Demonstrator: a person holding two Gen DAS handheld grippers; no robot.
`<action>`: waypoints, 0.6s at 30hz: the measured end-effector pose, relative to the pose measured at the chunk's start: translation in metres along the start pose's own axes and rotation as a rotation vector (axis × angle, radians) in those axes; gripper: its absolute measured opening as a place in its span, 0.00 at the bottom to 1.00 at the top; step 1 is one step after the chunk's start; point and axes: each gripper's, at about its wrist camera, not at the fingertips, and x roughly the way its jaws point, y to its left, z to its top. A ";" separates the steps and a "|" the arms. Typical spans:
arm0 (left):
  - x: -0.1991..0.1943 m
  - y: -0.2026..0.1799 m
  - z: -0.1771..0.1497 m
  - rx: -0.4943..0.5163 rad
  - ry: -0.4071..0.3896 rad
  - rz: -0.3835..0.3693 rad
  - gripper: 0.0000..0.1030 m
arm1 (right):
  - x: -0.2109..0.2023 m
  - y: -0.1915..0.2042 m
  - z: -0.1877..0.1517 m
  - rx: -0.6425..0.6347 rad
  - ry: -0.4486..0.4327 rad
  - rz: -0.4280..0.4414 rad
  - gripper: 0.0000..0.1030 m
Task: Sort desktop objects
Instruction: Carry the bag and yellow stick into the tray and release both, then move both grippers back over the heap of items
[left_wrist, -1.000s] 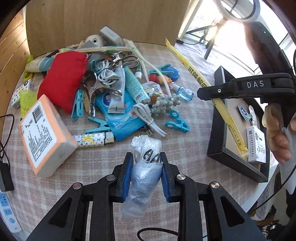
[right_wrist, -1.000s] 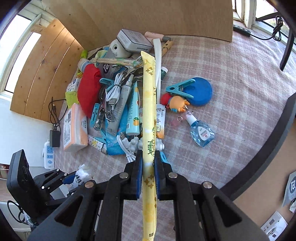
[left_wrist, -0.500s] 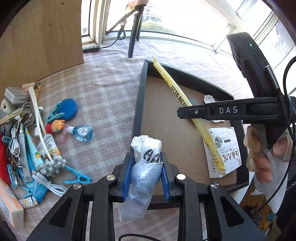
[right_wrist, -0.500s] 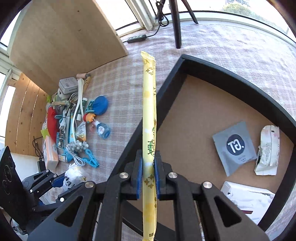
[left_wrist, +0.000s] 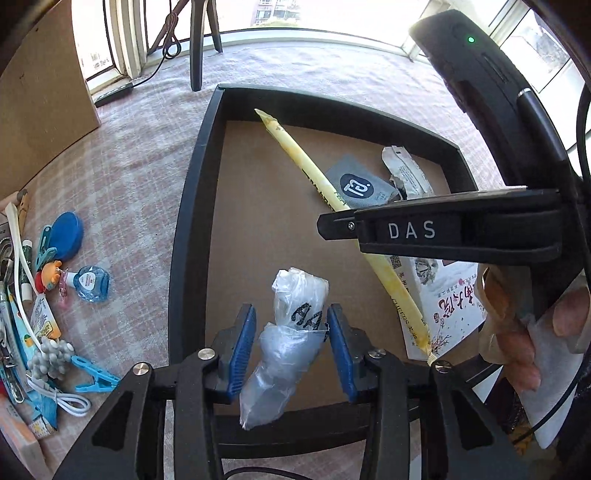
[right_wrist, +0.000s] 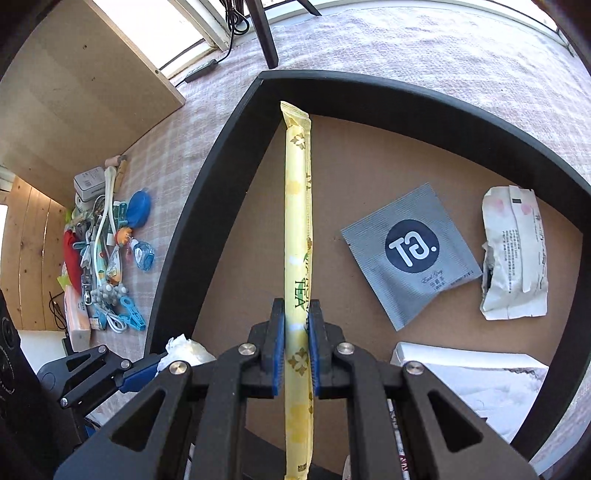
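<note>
I have both grippers over the black tray (right_wrist: 207, 206), which I judge to be the drop spot for packets: a grey sachet (right_wrist: 410, 251), a torn white wrapper (right_wrist: 513, 254) and a white box (right_wrist: 476, 380) already lie on its brown floor. My left gripper (left_wrist: 291, 345) has its jaws spread apart, blue pads standing off either side of the clear plastic bag (left_wrist: 286, 350) marked "AA"; the bag sits between them, above the tray's near edge, and I cannot tell whether it hangs on a pad or rests on something. My right gripper (right_wrist: 297, 354) has its jaws pressed onto the long yellow tea stick (right_wrist: 297, 229), pinched low on its length so the long end points into the tray. The unsorted clutter, including a blue clip (left_wrist: 94, 374), stays on the checked surface (left_wrist: 133, 177) to the left.
</note>
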 end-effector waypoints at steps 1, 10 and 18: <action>-0.002 0.001 -0.001 -0.001 -0.009 0.000 0.49 | 0.000 0.001 0.000 -0.005 -0.004 -0.017 0.17; -0.028 0.031 -0.012 -0.070 -0.058 0.027 0.49 | -0.013 0.029 0.011 -0.075 -0.060 -0.030 0.28; -0.059 0.090 -0.031 -0.206 -0.126 0.083 0.47 | -0.003 0.088 0.022 -0.177 -0.039 0.029 0.29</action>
